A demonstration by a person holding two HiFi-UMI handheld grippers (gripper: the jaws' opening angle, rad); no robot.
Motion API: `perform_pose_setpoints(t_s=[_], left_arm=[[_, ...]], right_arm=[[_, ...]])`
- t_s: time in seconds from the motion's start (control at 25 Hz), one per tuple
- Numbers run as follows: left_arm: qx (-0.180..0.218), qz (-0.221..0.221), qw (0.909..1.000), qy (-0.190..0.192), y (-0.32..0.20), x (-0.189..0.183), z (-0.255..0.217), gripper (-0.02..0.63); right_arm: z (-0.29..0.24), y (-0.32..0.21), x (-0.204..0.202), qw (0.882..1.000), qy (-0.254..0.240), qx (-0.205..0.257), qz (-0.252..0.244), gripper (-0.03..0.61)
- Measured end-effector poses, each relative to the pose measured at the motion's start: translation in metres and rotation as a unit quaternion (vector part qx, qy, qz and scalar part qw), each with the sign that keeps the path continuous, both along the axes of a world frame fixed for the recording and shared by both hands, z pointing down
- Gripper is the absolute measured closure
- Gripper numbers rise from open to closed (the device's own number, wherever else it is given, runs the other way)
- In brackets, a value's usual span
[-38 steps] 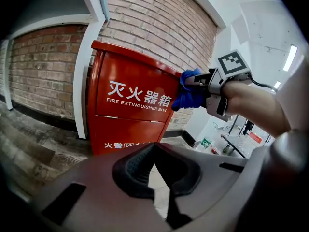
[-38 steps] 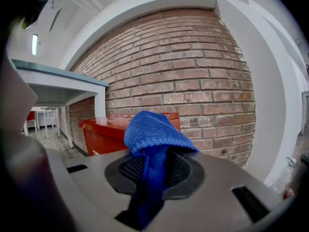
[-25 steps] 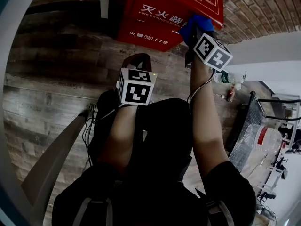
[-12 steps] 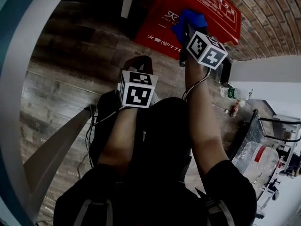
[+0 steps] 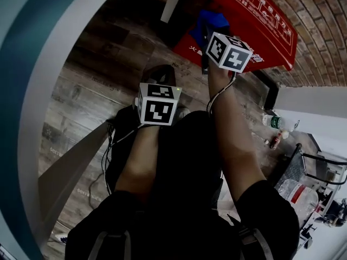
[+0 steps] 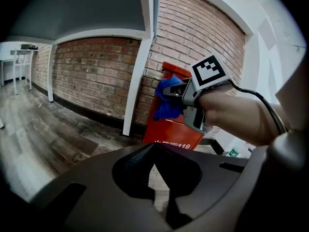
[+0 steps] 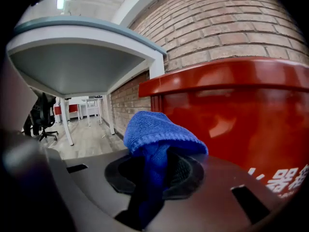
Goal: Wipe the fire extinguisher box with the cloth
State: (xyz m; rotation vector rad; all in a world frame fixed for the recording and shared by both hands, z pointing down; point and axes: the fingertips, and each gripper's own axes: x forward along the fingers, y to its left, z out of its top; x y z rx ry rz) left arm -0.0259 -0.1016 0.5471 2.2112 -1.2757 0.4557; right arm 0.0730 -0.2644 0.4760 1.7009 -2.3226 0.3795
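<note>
Cloth (image 7: 157,129), long axis along R tongs (image 7: 154,166)

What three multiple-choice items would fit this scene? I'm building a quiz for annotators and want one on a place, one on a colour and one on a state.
1. Where is the box?
A at the foot of the brick wall
B on a table
C in a cart

2. What colour is the cloth?
A white
B blue
C green

3. What is the right gripper doing?
A open, empty
B shut on a bottle
C shut on the cloth

Key:
1 A: the left gripper view shows it standing by the wall.
2 B: it is plainly blue in every view.
3 C: the right gripper view shows the cloth pinched in it.
</note>
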Motion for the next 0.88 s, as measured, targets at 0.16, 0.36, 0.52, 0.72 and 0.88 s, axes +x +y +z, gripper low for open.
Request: perform_pose_setpoints(t_s=[0.16, 0.36, 0.52, 0.72, 0.88], left_arm=[[-0.007, -0.005, 1.0000, -0.004, -0.004, -0.006, 0.006, 0.609], [-0.009, 0.002, 0.9999, -0.006, -0.007, 0.000, 0.010, 0.609], [-0.008, 0.015, 0.9998, -0.008, -0.008, 0.007, 0.009, 0.609], [-0.014, 0.036, 0.9993, 0.002, -0.006, 0.024, 0.012, 0.609], [-0.011, 0.066, 0.9977, 0.012, -0.003, 0.050, 0.009, 0.609]], right_arm=[[0.014, -0.006, -0.012, 1.000, 0.000, -0.017, -0.018, 0.482], [0.037, -0.004, -0.012, 0.998, 0.025, -0.054, -0.032, 0.482], [0.041, 0.003, 0.002, 0.996, 0.025, -0.078, -0.024, 0.482], [0.048, 0.015, 0.028, 0.994, 0.023, -0.103, 0.004, 0.482], [0.045, 0.028, 0.061, 0.993, 0.033, -0.114, 0.028, 0.482]])
